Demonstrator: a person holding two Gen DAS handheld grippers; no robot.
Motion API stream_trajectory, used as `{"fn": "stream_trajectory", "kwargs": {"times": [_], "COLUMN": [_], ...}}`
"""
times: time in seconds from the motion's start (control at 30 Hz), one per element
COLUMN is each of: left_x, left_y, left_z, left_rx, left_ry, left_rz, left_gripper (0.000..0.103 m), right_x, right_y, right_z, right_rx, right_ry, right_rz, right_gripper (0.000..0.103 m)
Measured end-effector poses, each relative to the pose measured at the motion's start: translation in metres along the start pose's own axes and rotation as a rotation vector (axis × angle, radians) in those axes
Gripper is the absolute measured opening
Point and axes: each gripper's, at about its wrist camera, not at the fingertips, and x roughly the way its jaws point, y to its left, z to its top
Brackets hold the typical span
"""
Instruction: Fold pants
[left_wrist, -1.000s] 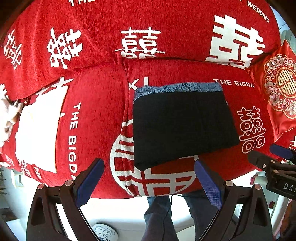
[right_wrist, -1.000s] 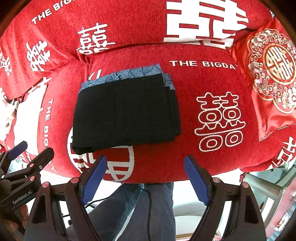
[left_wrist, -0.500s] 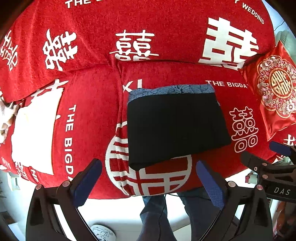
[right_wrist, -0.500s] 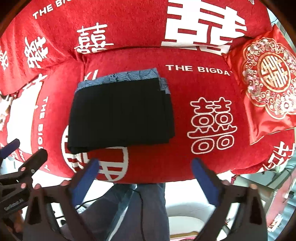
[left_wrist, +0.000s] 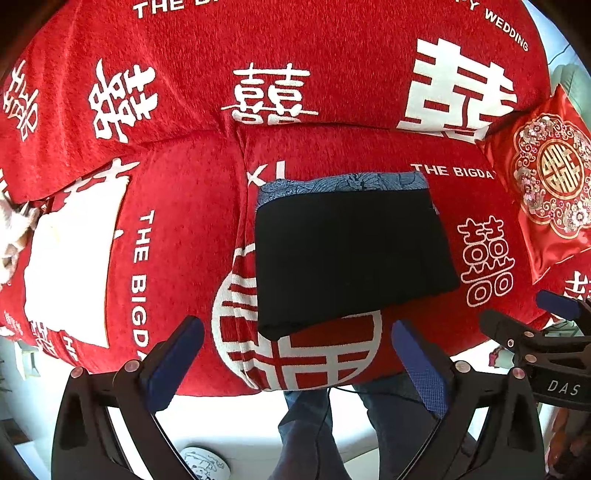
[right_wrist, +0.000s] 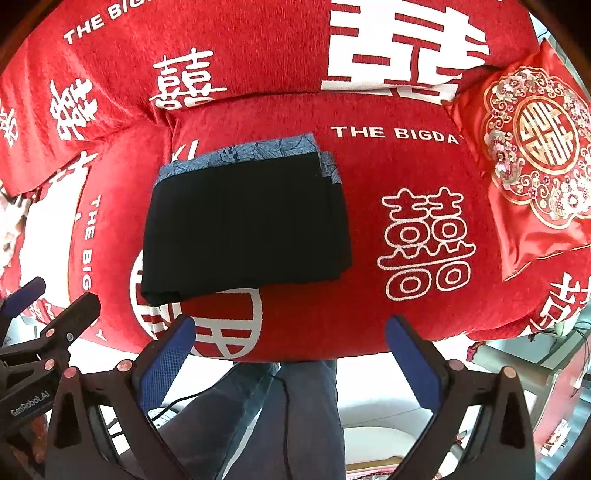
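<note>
The black pants (left_wrist: 351, 254) (right_wrist: 243, 225) lie folded into a flat rectangle on the red sofa seat (left_wrist: 177, 229) (right_wrist: 413, 295), with a blue patterned band showing along their far edge. My left gripper (left_wrist: 297, 341) hangs open above the seat's front edge, nothing between its blue pads. Wide open too, my right gripper (right_wrist: 288, 338) hovers over the same front edge, just right of the pants' near corner, and holds nothing. Each gripper shows at the side of the other's view.
A red embroidered cushion (left_wrist: 546, 184) (right_wrist: 535, 162) leans at the sofa's right end. A white cloth (left_wrist: 74, 266) lies on the left seat. The person's legs in blue jeans (right_wrist: 280, 406) stand right at the sofa front over a pale floor.
The right gripper's jaws have spread wider. Both views have shifted only slightly; the folded pants have kept their place.
</note>
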Motion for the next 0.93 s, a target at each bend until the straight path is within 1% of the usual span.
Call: {"fn": "stream_trajectory", "kwargs": {"times": [0.4, 0.63, 0.77, 0.93], "left_x": [-0.0009, 0.0001, 0.0011, -0.0018], "left_y": [-0.0013, 0.0047, 0.0079, 0.0047], "left_z": [-0.0011, -0.0023, -0.0026, -0.0026], "left_rx": [0.005, -0.020, -0.034, -0.011], "left_ry": [-0.002, -0.004, -0.005, -0.018], "left_rz": [0.004, 0.012, -0.007, -0.019], "left_gripper": [0.102, 0.102, 0.102, 0.102], "right_x": [0.0012, 0.0020, 0.0020, 0.0021], "right_y": [0.0039, 0.0061, 0.0062, 0.0062], "right_z": [-0.0037, -0.0023, -0.0015, -0.0014], "right_rx": [-0.002, -0.014, -0.015, -0.012], "right_ry": [0.008, 0.010, 0.011, 0.009], "right_rz": [0.005, 0.007, 0.006, 0.003], "right_gripper": [0.102, 0.102, 0.102, 0.102]}}
